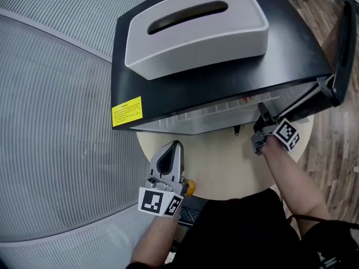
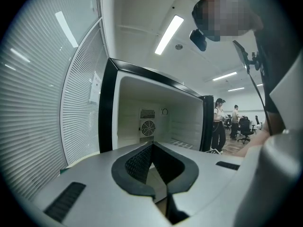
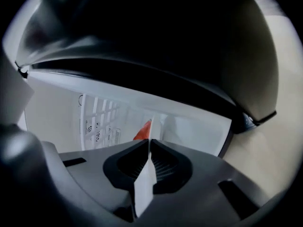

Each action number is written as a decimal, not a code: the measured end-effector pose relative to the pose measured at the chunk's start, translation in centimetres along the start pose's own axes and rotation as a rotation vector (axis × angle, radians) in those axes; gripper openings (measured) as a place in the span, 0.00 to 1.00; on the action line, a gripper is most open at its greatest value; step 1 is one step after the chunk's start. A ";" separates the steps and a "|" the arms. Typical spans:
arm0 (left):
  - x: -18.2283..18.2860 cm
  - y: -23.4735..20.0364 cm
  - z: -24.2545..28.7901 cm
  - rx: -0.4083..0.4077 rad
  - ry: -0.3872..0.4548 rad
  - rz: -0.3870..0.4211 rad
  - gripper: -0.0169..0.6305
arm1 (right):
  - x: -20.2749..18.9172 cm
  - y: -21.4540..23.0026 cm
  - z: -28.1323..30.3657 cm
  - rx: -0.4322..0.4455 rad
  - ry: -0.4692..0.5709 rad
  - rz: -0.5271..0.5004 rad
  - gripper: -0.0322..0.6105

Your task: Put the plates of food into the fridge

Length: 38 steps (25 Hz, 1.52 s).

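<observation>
Head view: the black fridge (image 1: 185, 91) stands on a round pale table (image 1: 224, 161), its door (image 1: 342, 49) swung open on the right. A white slotted box (image 1: 196, 29) sits on top of the fridge, with a yellow label (image 1: 127, 111) at the top's near left corner. My left gripper (image 1: 171, 150) is over the table in front of the fridge, clear of it. My right gripper (image 1: 261, 119) is at the fridge's open front, towards the door side, nose under the top edge.

Left gripper view: the jaws are pressed together at the tips with nothing between them. They face the open fridge, whose white interior shows a round fan grille (image 2: 147, 126) on the back wall. People (image 2: 219, 124) stand well beyond the fridge, past the door side.

Right gripper view: the jaws are pinching a white plate (image 3: 144, 183), seen edge-on and running out past the tips into the fridge. A piece of orange-red food (image 3: 143, 131) sits on the plate just beyond the jaws. A white slotted panel (image 3: 102, 117) is on the fridge's back wall.
</observation>
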<state>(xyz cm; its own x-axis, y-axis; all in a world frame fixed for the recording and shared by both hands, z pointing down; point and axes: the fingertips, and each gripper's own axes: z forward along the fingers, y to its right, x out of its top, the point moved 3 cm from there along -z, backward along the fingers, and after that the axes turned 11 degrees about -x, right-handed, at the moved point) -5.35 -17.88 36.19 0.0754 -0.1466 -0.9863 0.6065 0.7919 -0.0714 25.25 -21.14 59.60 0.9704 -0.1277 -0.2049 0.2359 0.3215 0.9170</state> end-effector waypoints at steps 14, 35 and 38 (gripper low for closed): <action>0.3 0.0 -2.3 0.066 -0.027 0.028 0.04 | -0.8 2.7 1.1 -0.357 -0.066 -0.359 0.18; 2.6 1.9 -8.1 0.107 0.049 0.081 0.03 | -7.2 -1.0 -4.5 -0.171 -0.154 -0.925 0.24; 2.8 1.3 -10.1 0.114 0.083 0.075 0.03 | -10.3 -3.0 -6.1 -0.041 -0.209 -0.961 0.15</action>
<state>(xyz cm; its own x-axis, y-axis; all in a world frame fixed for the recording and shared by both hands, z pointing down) -12.33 -11.26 31.87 0.0612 -0.0365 -0.9975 0.6881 0.7255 0.0157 14.91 -15.09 56.91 0.3369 -0.5137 -0.7891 0.9253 0.0256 0.3784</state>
